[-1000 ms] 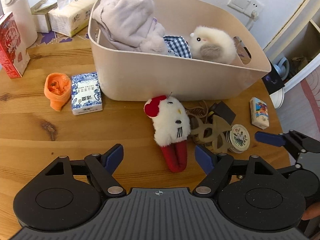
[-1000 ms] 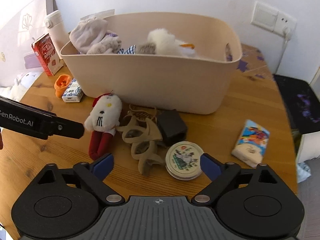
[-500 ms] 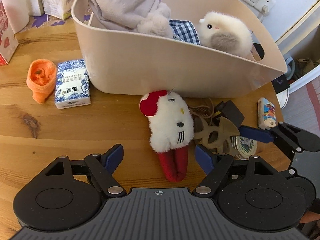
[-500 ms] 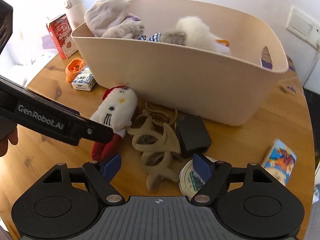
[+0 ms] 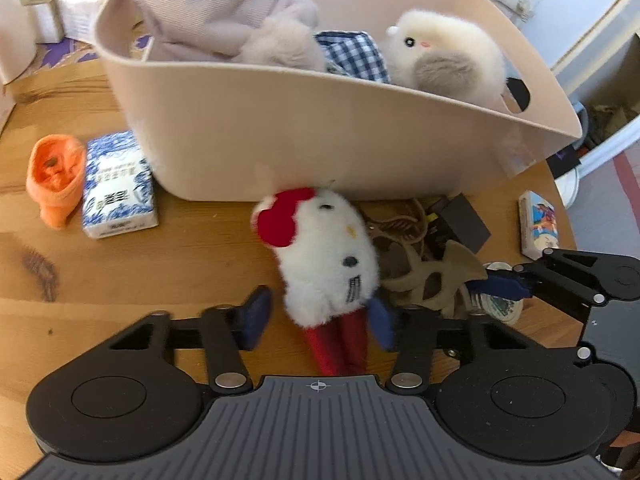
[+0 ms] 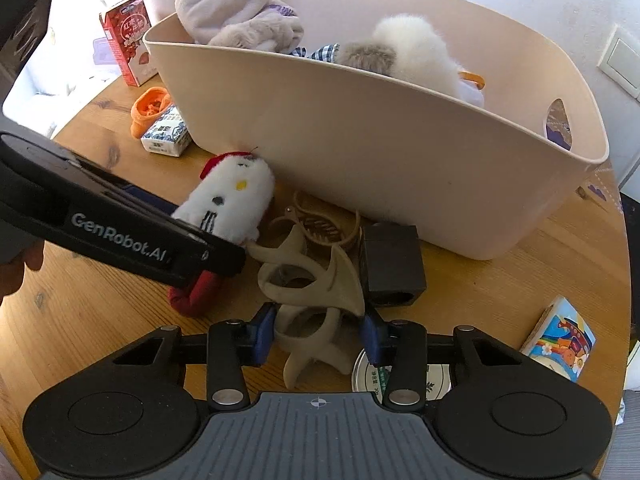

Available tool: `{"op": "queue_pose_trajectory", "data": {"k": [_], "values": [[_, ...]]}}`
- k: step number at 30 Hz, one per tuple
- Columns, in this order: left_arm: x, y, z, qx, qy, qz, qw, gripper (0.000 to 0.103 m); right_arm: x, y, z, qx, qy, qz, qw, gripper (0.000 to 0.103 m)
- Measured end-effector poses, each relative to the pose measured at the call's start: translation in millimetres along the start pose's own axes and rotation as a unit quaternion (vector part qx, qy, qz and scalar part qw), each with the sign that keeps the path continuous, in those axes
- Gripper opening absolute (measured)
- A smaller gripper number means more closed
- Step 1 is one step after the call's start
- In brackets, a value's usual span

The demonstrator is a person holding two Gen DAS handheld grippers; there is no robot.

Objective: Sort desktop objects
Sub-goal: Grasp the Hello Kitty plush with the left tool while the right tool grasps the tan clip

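1. The cat plush lies lengthwise toward the bin, red bow by its wall, red legs toward the left gripper.
2. That gripper's jaws are closing astride the plush's lower body; the left pad stands clear.
3. The right gripper is closing around a beige hair claw; contact unclear.
4. Everything rests on a wooden table against a white wall.

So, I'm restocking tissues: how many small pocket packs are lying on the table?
2. A blue-and-white pack lies left of the bin; a cartoon-printed pack lies near the table's right edge. The bin may hide others.
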State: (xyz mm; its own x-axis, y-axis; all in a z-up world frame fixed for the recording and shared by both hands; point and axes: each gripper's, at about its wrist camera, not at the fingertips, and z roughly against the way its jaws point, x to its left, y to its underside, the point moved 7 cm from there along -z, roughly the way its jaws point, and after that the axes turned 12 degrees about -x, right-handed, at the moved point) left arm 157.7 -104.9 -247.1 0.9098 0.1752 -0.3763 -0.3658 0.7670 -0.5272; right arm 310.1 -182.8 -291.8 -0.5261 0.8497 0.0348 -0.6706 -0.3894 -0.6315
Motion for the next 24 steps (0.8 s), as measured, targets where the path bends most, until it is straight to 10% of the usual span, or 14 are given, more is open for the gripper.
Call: {"op": "queue_pose_trajectory", "data": {"k": [24], "values": [[5.6,9.1,31.7,-0.010,-0.012,-0.022,0.9996,0.033,-3.2,33.7,37.1,-0.016,0.015,-0.074,0.997,0.041]]}}
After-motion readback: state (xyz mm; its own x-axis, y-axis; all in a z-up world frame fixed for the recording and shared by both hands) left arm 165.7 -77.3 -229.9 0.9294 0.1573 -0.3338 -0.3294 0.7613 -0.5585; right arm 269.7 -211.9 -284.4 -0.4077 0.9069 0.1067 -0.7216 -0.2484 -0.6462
